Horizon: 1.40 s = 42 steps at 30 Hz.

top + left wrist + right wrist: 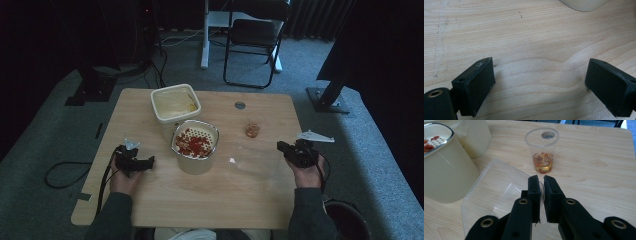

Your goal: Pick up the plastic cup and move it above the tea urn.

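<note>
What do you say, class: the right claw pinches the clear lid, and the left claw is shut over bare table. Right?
Not quite. The left claw is open: the left gripper view shows its jaws wide apart over bare table. The right claw does pinch the clear lid.

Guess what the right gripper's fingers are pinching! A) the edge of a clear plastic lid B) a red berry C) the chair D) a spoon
A: in the right gripper view, the right gripper has its fingers nearly together on the rim of the clear plastic lid lying on the table.
</note>
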Each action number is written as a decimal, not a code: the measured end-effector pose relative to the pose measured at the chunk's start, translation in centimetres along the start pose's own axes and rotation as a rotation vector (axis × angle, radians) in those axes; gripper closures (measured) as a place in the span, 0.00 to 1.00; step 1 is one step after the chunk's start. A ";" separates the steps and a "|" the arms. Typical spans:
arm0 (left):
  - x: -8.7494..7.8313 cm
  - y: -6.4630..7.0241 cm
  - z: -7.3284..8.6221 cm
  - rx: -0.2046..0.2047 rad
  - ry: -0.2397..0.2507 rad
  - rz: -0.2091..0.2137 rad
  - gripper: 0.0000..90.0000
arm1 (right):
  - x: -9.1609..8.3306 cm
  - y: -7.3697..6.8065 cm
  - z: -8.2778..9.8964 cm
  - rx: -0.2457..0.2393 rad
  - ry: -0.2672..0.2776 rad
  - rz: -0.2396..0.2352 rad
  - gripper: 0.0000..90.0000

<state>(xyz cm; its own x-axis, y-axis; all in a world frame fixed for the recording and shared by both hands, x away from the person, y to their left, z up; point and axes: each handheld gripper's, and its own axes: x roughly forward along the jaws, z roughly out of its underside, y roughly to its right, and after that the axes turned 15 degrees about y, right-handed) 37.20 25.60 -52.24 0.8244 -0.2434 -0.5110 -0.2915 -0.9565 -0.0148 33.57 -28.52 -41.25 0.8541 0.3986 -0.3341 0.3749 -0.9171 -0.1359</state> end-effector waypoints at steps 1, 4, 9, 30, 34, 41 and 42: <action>0.0 0.0 0.0 0.000 0.000 0.000 0.10 | 0.0 0.0 -0.1 0.000 -0.002 -0.001 0.94; 0.0 0.0 0.0 0.000 0.000 0.000 0.10 | 0.1 0.1 -0.3 0.004 0.003 -0.004 0.95; 0.0 0.0 0.0 0.000 0.000 0.000 0.10 | 0.1 0.3 -1.4 0.022 0.037 -0.013 0.96; 0.0 0.0 0.0 0.001 -0.001 0.000 0.10 | 1.3 0.0 -6.1 0.018 0.108 -0.045 0.98; 0.0 0.0 0.0 -0.002 0.001 0.001 0.10 | 1.8 -0.1 -7.1 0.029 0.122 -0.053 0.98; 0.0 0.0 0.0 0.000 0.003 0.000 0.10 | 2.6 -0.7 -8.7 0.031 0.144 -0.071 0.98; 0.0 0.0 0.0 -0.001 0.002 0.000 0.10 | 2.7 -0.9 -9.0 0.031 0.148 -0.075 0.98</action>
<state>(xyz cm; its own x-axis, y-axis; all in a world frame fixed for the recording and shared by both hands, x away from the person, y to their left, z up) 37.21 25.60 -52.25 0.8255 -0.2442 -0.5089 -0.2914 -0.9565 -0.0138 38.84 -26.56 -33.65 0.8686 0.4611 -0.1816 0.4305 -0.8835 -0.1847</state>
